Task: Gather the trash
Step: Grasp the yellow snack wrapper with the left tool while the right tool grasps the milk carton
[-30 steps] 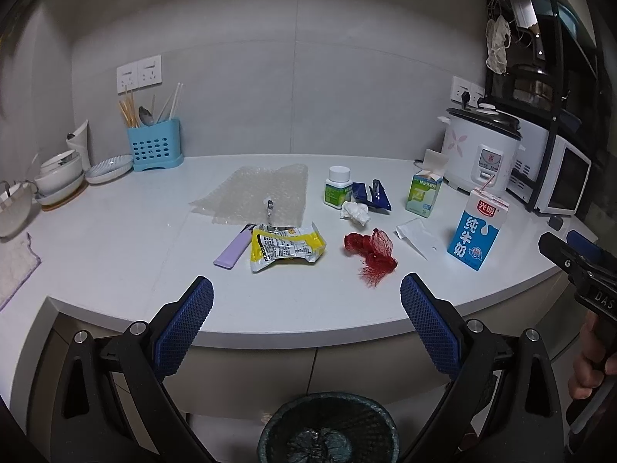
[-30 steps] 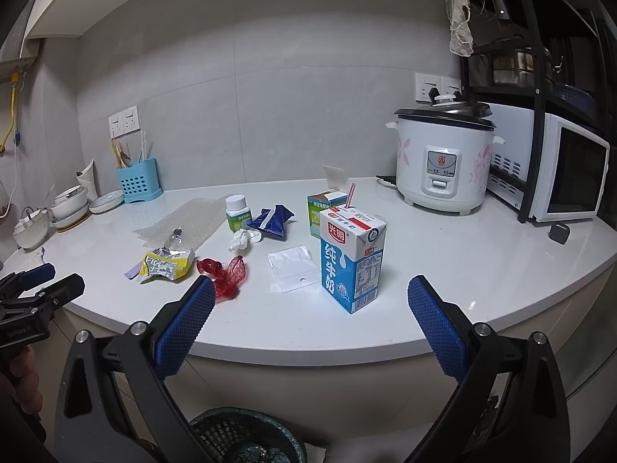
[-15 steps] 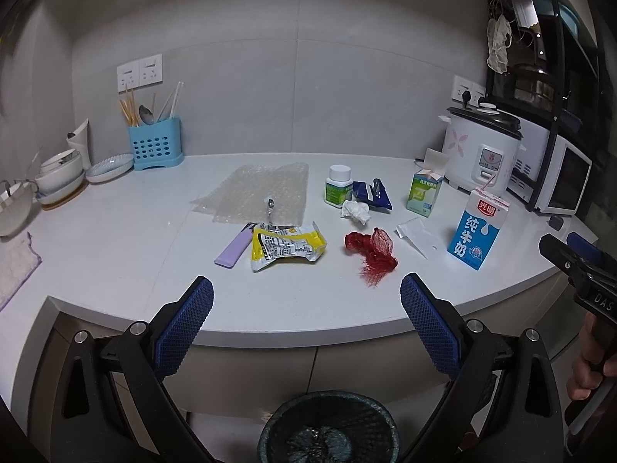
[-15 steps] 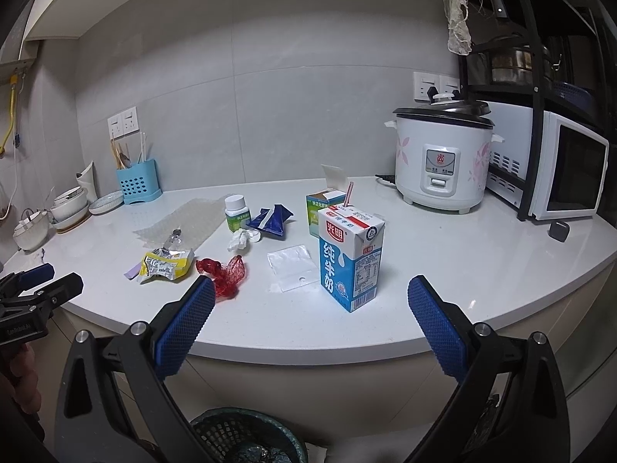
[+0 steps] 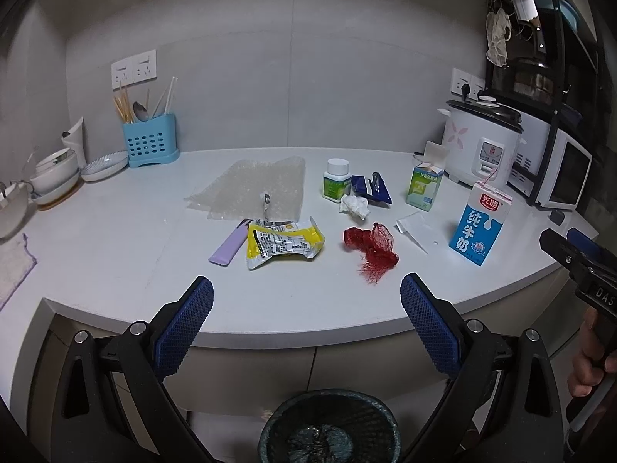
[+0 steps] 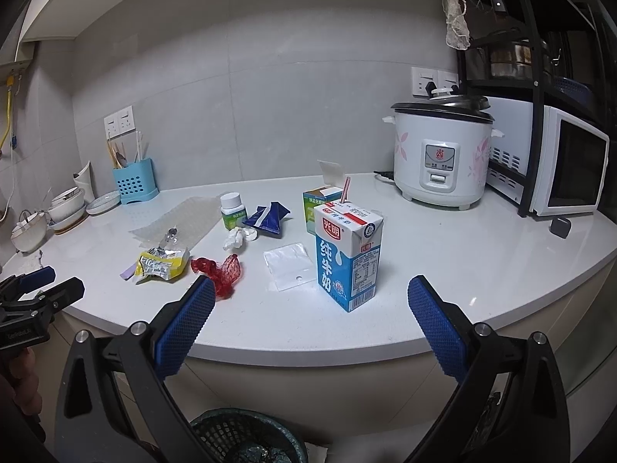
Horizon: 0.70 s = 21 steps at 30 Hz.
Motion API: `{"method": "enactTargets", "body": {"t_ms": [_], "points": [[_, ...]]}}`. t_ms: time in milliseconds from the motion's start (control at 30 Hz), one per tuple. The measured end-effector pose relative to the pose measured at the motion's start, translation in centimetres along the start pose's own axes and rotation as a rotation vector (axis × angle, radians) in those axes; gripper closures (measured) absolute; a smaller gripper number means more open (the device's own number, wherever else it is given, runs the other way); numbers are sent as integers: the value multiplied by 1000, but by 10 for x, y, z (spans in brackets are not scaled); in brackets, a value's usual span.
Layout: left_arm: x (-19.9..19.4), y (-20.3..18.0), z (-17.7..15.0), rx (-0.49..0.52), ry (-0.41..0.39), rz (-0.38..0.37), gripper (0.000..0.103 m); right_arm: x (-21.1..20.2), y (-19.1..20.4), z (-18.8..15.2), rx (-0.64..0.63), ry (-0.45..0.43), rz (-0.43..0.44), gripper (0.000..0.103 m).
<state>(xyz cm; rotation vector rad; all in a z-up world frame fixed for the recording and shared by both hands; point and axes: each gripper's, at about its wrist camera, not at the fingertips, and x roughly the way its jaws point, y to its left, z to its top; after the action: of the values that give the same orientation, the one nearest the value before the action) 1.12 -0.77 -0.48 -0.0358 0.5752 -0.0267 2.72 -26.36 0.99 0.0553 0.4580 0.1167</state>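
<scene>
Both grippers, left (image 5: pixel 306 314) and right (image 6: pixel 310 314), gape empty. Milk carton (image 6: pixel 349 256) beside rice cooker (image 6: pixel 441 152): light, crushable; grip mid-body.

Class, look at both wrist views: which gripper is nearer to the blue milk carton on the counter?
The right gripper. The milk carton stands just ahead of its open fingers, roughly centred. The left gripper faces the yellow wrapper, with the carton far off to its right.

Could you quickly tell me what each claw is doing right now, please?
Left claw: open, holding nothing.
Right claw: open, holding nothing.
</scene>
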Motion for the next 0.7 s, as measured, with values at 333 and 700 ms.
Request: {"method": "enactTargets", "body": {"t_ms": [333,700], "points": [[64,16,23,-22,72,48,8,58,-18,9,11,50,-23,7],[165,28,47,-46,206,82,9,121,-28,16,-1,119,-25,7]]}}
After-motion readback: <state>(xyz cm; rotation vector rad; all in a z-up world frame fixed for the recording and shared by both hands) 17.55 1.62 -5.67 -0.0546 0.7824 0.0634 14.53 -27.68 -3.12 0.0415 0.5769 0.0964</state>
